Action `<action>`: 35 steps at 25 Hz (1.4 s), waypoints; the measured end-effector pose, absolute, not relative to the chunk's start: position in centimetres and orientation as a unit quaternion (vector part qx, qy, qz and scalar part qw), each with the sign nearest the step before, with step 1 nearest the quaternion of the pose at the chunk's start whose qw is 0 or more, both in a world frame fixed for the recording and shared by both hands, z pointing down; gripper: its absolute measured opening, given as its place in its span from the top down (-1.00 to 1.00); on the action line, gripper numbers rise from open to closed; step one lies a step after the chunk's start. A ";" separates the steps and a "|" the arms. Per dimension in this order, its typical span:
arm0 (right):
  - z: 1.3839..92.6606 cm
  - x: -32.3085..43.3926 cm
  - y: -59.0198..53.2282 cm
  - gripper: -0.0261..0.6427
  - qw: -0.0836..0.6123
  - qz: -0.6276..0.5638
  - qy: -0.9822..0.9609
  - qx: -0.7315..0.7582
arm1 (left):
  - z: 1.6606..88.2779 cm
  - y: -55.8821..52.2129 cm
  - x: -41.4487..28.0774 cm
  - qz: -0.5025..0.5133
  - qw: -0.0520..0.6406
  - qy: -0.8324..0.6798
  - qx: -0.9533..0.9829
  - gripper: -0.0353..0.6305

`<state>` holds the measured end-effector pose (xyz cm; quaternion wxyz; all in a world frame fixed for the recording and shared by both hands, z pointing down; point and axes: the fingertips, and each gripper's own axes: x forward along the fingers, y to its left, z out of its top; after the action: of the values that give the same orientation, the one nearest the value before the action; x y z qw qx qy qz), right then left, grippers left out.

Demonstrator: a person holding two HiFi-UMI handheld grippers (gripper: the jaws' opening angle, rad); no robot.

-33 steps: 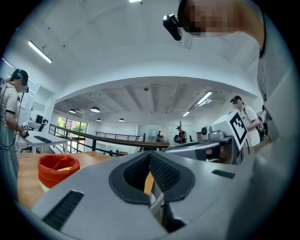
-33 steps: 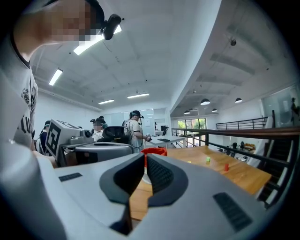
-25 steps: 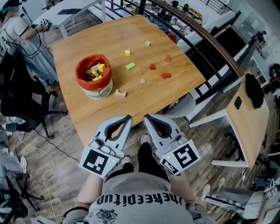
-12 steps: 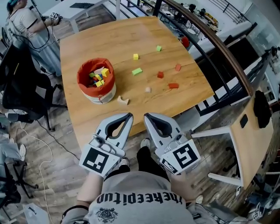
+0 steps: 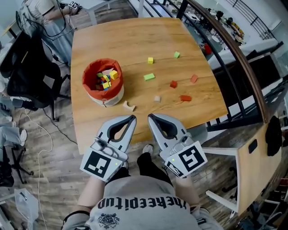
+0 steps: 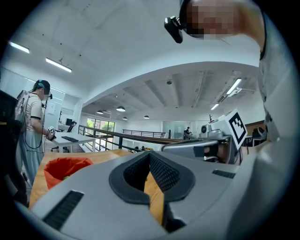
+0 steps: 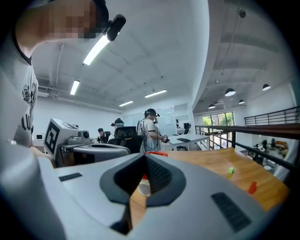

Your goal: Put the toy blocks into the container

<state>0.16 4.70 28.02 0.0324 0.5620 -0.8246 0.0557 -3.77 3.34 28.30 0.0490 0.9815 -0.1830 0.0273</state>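
Wooden table (image 5: 130, 40) holds everything. The container (image 5: 92, 92), a pale tub with an orange lining, stands near the table's left edge and already has a heap of mixed-colour blocks (image 5: 106, 80) inside.

Loose pieces lie to its right, all apart from one another:
- A yellow block (image 5: 150, 60) and a small green block (image 5: 177, 55) are farthest from the person.
- A larger green block (image 5: 149, 77) lies nearer the middle.
- A red block (image 5: 173, 84), an orange block (image 5: 194, 78) and a flat red block (image 5: 185, 98) sit toward the right edge.
- A pale cube (image 5: 157, 98) lies below the larger green block.
- A pale arch-shaped piece (image 5: 128, 106) sits just beside the container's base.

The left gripper (image 5: 132, 118) and the right gripper (image 5: 151, 117) are side by side at the near edge of the table, tips pointing toward the blocks and well short of them. Each gripper's own view shows its jaws pressed together with nothing between them (only table shows through the gap behind the pads).

A black chair (image 5: 33, 76) stands left of the table, and another person (image 5: 47, 9) stands beyond its far corner.
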 end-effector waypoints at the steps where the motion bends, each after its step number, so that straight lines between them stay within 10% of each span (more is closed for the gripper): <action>1: 28.1 0.3 4.4 0.89 0.032 0.056 -0.829 0.556 | 28.2 3.1 -3.6 0.027 0.048 -0.190 0.980 0.85; 35: 29.6 3.9 1.6 0.89 0.017 0.066 -0.901 0.429 | 31.1 1.4 -0.6 0.054 0.040 -0.341 0.938 0.85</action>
<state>3.86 1.61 29.62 0.0172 0.4290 -0.9007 0.0665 -0.58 1.40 31.07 0.0398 0.9377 -0.3408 0.0539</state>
